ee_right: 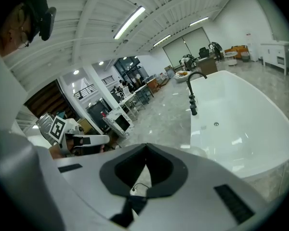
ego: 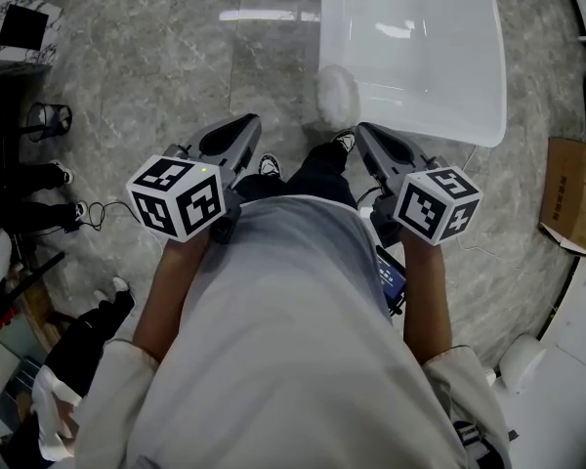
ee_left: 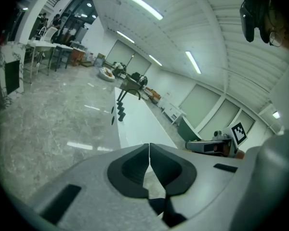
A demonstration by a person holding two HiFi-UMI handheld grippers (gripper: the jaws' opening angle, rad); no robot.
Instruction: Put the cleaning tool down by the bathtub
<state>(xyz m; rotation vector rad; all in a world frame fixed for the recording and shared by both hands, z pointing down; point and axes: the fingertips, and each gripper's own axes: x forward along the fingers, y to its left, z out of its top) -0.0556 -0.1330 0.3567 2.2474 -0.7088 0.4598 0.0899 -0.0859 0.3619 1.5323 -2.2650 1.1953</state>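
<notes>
The white bathtub [ego: 415, 115] stands on the grey marble floor ahead of me, its black faucet [ee_right: 192, 94] at the far end. A white fluffy cleaning tool [ego: 335, 94] rests on the floor against the tub's near left corner. My left gripper [ego: 247, 127] hovers left of it, jaws shut and empty. My right gripper [ego: 365, 132] hangs just below and right of the tool, apart from it, also shut on nothing. In the left gripper view the pads [ee_left: 149, 150] meet with the tub [ee_left: 135, 124] beyond them. The right gripper view shows its closed pads [ee_right: 145, 150] beside the tub [ee_right: 250, 129].
A cardboard box [ego: 571, 193] sits right of the tub. A black cable [ego: 103, 213] and a bystander's shoes [ego: 54, 176] lie at the left. A marble-patterned cabinet [ego: 15, 22] is at top left. My own shoes [ego: 269, 166] stand just short of the tub.
</notes>
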